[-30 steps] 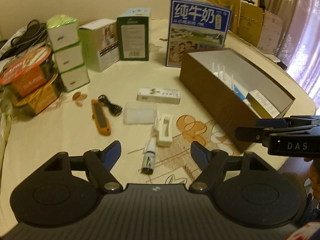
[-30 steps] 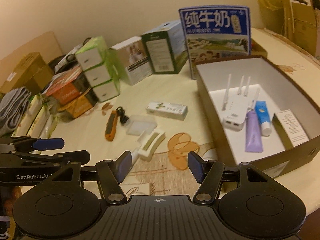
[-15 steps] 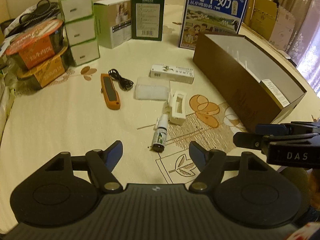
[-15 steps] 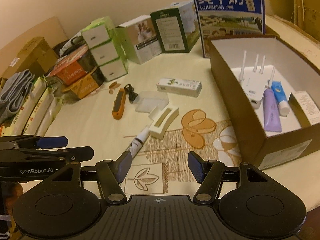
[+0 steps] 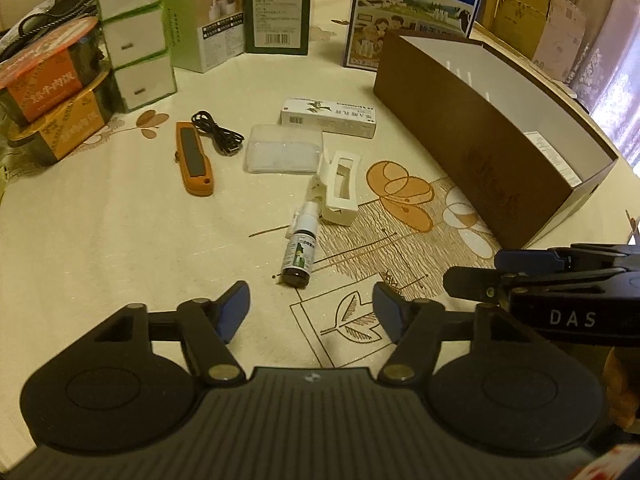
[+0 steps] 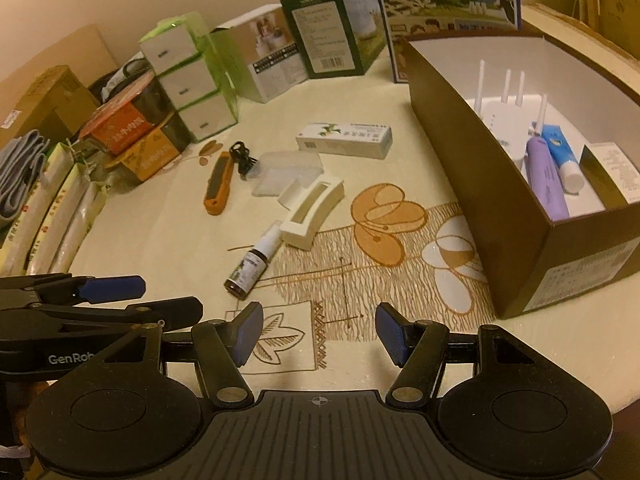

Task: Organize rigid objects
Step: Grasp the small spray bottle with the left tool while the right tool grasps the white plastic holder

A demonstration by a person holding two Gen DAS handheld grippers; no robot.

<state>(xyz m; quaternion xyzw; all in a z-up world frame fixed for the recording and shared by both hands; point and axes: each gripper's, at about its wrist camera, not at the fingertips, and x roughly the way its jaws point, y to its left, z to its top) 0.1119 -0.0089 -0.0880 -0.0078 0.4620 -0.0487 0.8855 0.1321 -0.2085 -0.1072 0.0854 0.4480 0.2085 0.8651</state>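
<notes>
1. Both grippers have tipped downward over the last second, so the loose items and the brown box [image 5: 492, 160] now sit lower and larger in each view, and the milk carton [image 5: 416, 4] is cut off at the top edge.
2. Left gripper [image 5: 311, 310] hovers over the tablecloth [image 5: 100, 240] with its blue-padded jaws spread apart and nothing between them.
3. Right gripper [image 6: 319, 330] is likewise spread wide and holds nothing; in the left view it shows side-on at 3 o'clock.
4. Just past the left gripper, at 12 o'clock, a small spray bottle [image 5: 301, 248] lies on its side, its dark base toward the gripper.
5. A white hair clip [image 5: 340, 188] touches the bottle's nozzle end.
6. Farther at 12 o'clock lie a clear plastic case [image 5: 285, 148] and a long white carton [image 5: 328, 117].
7. At 11 o'clock an orange utility knife [image 5: 194, 158] lies beside a coiled black cable [image 5: 218, 132].
8. At 2 o'clock in the right view, the brown box already holds a white router [image 6: 502, 120], a purple tube [image 6: 546, 176], a blue tube [image 6: 562, 156] and a small carton [image 6: 612, 172].
</notes>
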